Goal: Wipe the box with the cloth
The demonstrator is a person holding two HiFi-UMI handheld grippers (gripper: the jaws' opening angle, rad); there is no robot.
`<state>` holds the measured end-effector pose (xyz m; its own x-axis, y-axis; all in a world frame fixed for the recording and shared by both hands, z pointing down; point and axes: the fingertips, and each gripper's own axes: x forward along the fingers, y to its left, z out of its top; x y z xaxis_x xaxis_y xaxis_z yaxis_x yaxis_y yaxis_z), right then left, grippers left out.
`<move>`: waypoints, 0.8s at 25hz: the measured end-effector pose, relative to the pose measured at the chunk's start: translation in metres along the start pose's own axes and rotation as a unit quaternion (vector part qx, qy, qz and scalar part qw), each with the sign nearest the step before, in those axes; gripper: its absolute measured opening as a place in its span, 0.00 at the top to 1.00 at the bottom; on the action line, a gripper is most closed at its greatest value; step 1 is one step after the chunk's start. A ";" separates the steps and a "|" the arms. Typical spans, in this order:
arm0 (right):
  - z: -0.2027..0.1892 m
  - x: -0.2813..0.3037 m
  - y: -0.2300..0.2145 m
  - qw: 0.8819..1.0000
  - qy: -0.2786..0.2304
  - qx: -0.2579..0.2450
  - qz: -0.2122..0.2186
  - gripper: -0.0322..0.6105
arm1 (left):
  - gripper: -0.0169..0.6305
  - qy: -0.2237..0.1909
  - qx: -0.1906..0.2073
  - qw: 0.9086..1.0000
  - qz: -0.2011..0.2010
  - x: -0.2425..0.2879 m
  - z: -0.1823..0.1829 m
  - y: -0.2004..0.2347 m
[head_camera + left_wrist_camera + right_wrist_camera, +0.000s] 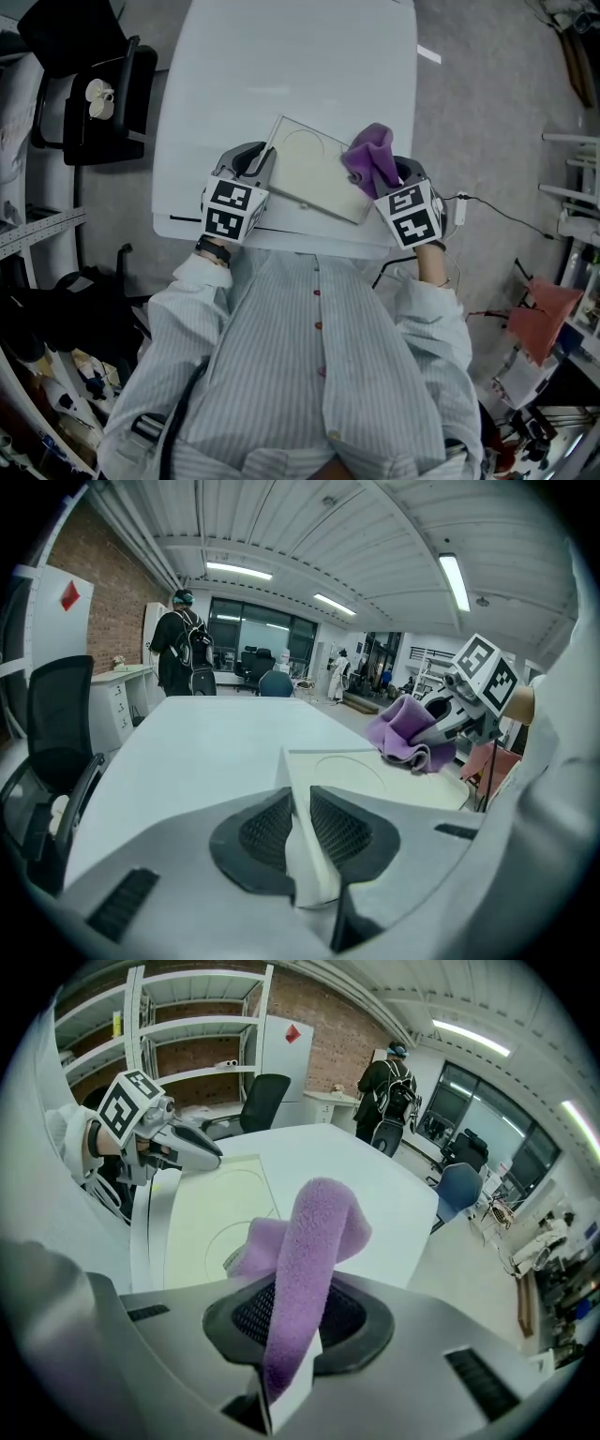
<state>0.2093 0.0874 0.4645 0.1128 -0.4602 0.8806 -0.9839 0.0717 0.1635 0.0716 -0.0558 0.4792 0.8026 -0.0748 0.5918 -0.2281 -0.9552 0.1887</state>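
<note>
White table [281, 66]; black office chair [117, 122] at its left; standing person [183, 653] beyond, apparently wearing backpack.

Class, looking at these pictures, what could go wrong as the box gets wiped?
The left claw pinches only the thin edge of the box, so wiping pressure might twist it loose. The right claw holds the cloth by one bunched fold, which could drag out.

Purple fleecy cloth [370, 155]: soft, napped fabric.
Flat cream box [309, 171]: smooth, matt finish.
White table [281, 66]: smooth, faintly glossy.
</note>
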 end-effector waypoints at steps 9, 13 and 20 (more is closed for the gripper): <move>0.073 -0.026 0.035 0.993 -0.104 0.020 0.057 0.84 | 0.90 -0.002 -0.002 1.000 -0.005 -0.001 0.000 -0.002; 0.120 -0.025 0.060 0.982 -0.158 0.020 0.101 0.84 | 0.90 -0.004 -0.004 1.000 -0.007 -0.001 0.000 -0.003; 0.146 0.026 0.095 0.983 -0.131 0.002 0.129 0.84 | 0.90 -0.006 -0.016 1.000 -0.013 -0.002 0.000 -0.001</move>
<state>0.0981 -0.0473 0.4382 -0.1802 -0.6397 0.7472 -0.9755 0.2135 -0.0525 0.0705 -0.0551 0.4781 0.8144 -0.0540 0.5778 -0.2247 -0.9473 0.2282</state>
